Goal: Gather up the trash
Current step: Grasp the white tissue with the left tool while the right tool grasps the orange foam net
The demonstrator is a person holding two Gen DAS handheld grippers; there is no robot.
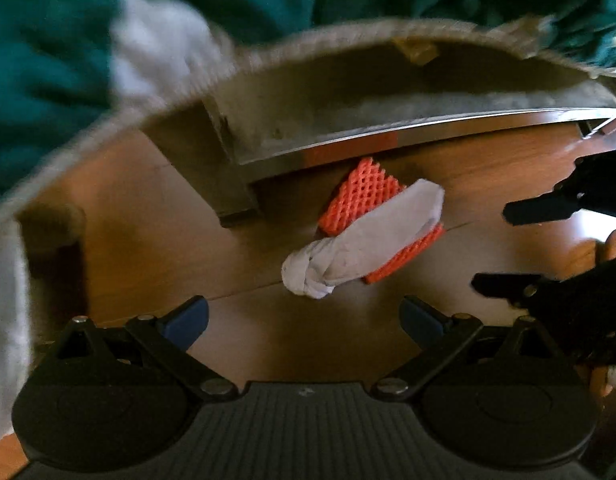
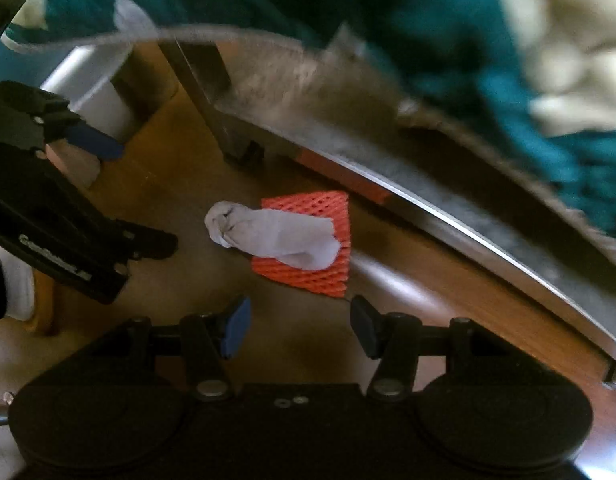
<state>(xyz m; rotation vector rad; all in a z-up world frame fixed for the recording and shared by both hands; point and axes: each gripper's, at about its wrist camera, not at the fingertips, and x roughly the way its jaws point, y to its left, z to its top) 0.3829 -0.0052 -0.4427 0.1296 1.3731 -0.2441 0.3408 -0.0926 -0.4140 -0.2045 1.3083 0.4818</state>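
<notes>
A twisted white tissue lies across an orange foam net on the wooden floor, just in front of a metal furniture frame. Both show in the right wrist view too, the tissue on the net. My left gripper is open and empty, just short of the tissue's knotted end. My right gripper is open and empty, just short of the net's near edge. The right gripper enters the left wrist view from the right. The left gripper enters the right wrist view from the left.
A metal frame rail with a leg runs behind the trash, under a grey furry edge and teal fabric. Wooden floor surrounds the trash. A white object stands at the left.
</notes>
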